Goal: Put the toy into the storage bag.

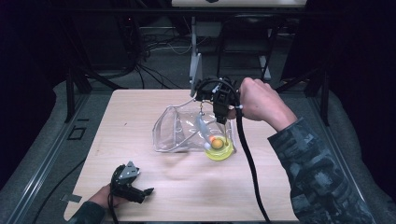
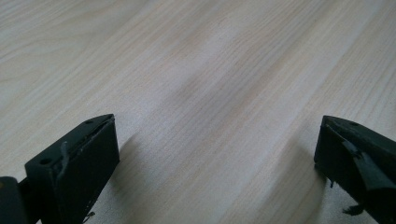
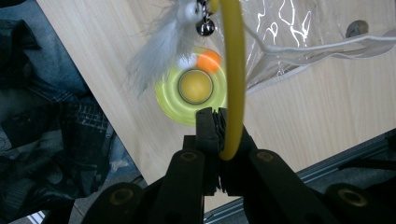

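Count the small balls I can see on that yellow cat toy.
2. A white ball and an orange ball sit side by side at the far rim of the yellow round base. Others may be hidden behind the feather.

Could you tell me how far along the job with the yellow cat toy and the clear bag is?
In hand: the right gripper is shut on the yellow wand, its feather dangling above the suction base. The base stands beside the clear bag. The left gripper rests open.

Right hand-held gripper (image 1: pixel 224 122) clamped, pointing down; left hand-held gripper (image 1: pixel 145 191) agape.
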### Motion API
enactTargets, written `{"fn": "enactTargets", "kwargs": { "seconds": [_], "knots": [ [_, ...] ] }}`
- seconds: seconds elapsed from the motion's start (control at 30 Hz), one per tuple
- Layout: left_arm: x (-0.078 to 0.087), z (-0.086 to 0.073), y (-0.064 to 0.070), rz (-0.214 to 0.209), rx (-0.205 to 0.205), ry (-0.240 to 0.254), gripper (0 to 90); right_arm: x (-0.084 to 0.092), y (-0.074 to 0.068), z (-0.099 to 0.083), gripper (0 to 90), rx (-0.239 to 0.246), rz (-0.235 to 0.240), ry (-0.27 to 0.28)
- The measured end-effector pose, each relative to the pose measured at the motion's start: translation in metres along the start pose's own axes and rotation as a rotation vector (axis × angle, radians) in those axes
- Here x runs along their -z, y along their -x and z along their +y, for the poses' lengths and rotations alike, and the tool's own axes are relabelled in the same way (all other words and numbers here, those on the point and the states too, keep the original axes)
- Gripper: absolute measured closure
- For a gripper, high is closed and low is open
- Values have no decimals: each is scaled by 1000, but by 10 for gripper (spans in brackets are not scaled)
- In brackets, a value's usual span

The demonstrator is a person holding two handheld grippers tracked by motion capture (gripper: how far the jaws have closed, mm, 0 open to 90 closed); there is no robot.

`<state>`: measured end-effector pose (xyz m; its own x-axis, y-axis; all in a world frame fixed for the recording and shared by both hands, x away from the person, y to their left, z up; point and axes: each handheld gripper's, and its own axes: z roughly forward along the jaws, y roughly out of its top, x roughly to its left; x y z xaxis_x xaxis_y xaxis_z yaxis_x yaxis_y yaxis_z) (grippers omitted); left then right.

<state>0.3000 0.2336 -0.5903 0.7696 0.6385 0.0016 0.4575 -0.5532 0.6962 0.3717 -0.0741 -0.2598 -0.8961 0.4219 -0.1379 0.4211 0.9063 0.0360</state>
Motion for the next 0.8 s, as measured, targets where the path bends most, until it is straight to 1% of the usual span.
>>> {"fn": "enactTargets", "kwargs": {
  "seconds": [0.13,0.23,0.53,0.67,0.8],
  "knots": [
    [0,0,0,0,0,0,0,5,-1,4,880,11,-6,2],
    [0,0,0,0,0,0,0,12,-3,10,880,24,-15,3],
    [0,0,0,0,0,1,0,27,-4,22,880,41,-34,20],
    [0,0,0,0,0,0,0,38,0,32,879,43,-52,30],
    [0,0,0,0,0,1,0,44,1,38,879,46,-58,39]
  ]
}}
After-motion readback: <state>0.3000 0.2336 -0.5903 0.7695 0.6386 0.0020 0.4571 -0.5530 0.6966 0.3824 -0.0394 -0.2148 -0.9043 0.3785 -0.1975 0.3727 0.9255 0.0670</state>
